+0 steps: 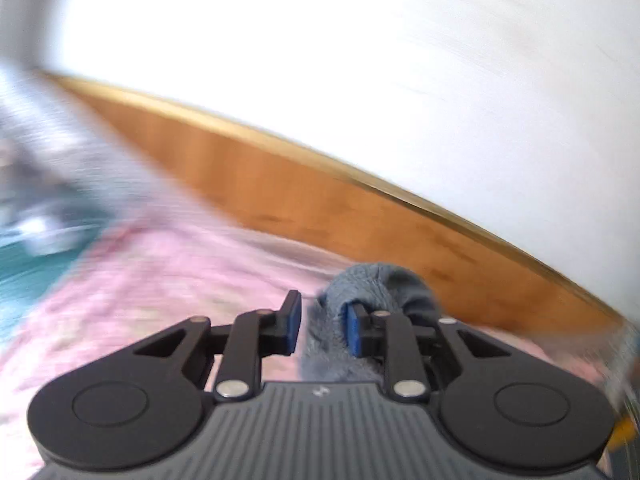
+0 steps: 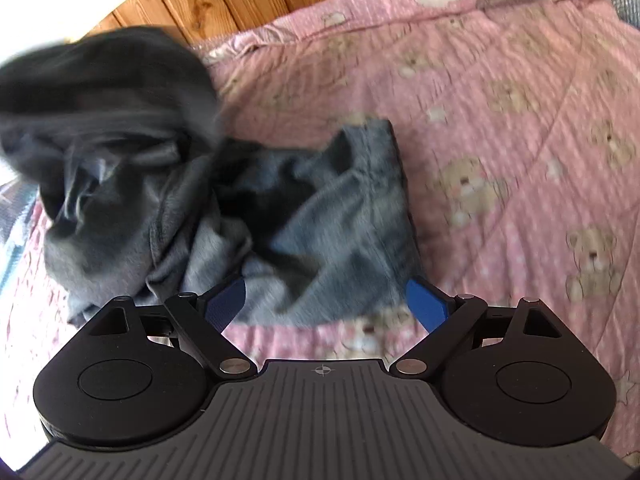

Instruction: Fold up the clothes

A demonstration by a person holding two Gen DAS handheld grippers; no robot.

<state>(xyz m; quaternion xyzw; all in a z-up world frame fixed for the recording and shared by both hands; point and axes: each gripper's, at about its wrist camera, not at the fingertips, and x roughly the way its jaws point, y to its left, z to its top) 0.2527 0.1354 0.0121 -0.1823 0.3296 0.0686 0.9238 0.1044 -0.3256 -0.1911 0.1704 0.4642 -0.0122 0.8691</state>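
Observation:
A grey fleece garment [image 2: 320, 220] lies crumpled on the pink bedspread [image 2: 500, 100]. Its left part [image 2: 100, 92] is raised and blurred by motion. In the left wrist view a fold of this garment [image 1: 372, 280] fills the narrow gap between the blue pads and drapes over the right finger. My left gripper [image 1: 324, 326] is shut on that fold above the bed. My right gripper [image 2: 325, 306] hangs over the garment's near edge. Its jaws are spread wide, the cloth's hem lies between and beneath them, and the pads [image 2: 426, 304] press on nothing.
Wooden panelling [image 1: 280, 184] runs along the far side of the bed under a white wall [image 1: 360, 60]. Teal and grey bedding [image 1: 24, 264] lies blurred at the left. Bare bedspread with a teddy-bear print [image 2: 592, 256] stretches to the right of the garment.

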